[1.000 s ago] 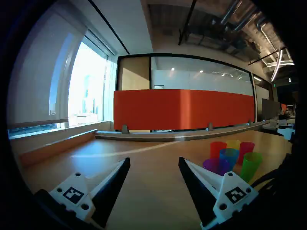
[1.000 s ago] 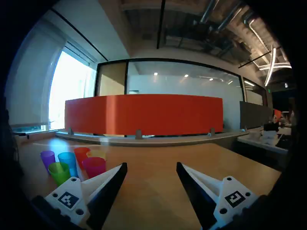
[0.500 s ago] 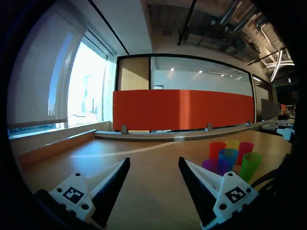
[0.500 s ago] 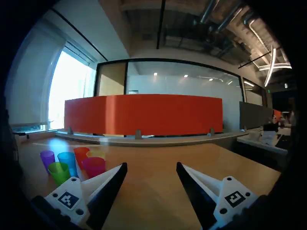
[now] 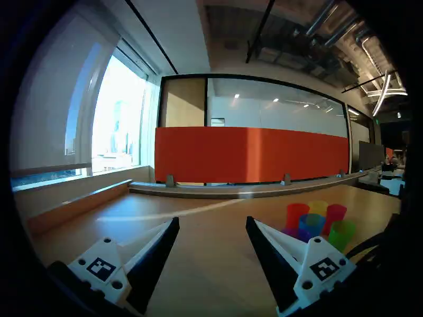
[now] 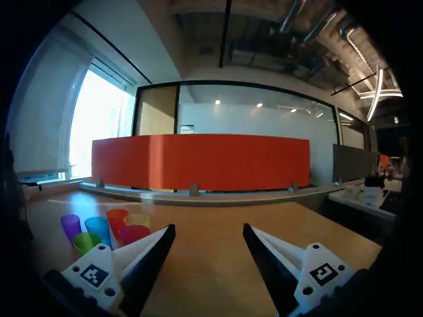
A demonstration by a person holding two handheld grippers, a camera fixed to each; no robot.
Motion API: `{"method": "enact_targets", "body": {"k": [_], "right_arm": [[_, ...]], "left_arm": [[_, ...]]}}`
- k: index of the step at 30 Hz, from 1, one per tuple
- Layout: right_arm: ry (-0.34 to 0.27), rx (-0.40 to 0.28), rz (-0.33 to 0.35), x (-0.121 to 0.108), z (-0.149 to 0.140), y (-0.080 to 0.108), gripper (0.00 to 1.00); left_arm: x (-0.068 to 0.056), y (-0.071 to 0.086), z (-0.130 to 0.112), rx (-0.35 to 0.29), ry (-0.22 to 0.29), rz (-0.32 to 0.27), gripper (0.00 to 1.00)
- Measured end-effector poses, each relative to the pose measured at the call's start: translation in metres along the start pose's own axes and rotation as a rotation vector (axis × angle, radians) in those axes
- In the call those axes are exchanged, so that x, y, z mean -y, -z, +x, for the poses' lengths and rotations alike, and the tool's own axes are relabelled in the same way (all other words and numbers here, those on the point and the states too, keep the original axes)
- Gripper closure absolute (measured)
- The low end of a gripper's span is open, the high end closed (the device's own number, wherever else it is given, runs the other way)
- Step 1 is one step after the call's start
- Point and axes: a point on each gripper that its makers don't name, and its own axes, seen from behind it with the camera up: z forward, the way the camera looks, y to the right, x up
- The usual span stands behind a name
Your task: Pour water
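The left gripper (image 5: pixel 211 221) hangs low over the wooden tabletop (image 5: pixel 211 274), its fingers spread wide and gripping nothing; the coloured cups (image 5: pixel 316 222) stand in a tight cluster just beyond its right-hand finger, partly hidden behind it; the right gripper (image 6: pixel 209 228) also has its fingers wide and empty, with the coloured cups beyond its left-hand finger; an orange partition (image 6: pixel 201 161) stands far ahead of both.

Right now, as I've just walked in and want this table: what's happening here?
A person holds the left tongs and the right tongs low over a wooden table. Both are open and hold nothing. A cluster of coloured cups stands upright on the table, off to the side between the two, untouched. No pouring has begun.
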Motion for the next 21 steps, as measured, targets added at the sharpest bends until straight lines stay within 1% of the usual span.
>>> {"method": "enact_targets", "body": {"k": [5,11,14,17,21], "right_arm": [[0.004,0.009,0.010,0.003,0.018,-0.002,0.01],[0.018,0.012,0.002,0.000,0.043,-0.005,0.01],[0.020,0.009,0.001,-0.001,0.056,-0.007,0.01],[0.018,0.006,0.002,-0.001,0.068,-0.009,0.01],[0.007,0.004,0.010,0.001,0.084,-0.012,0.01]], "left_arm": [[-0.004,-0.004,0.024,-0.009,-0.012,-0.025,0.06],[-0.004,-0.008,0.055,-0.020,-0.027,-0.034,0.07],[-0.005,-0.009,0.065,-0.018,-0.029,-0.042,0.07],[-0.005,-0.012,0.071,-0.001,-0.025,-0.041,0.07],[-0.006,-0.015,0.085,0.011,-0.011,-0.050,0.06]]}}
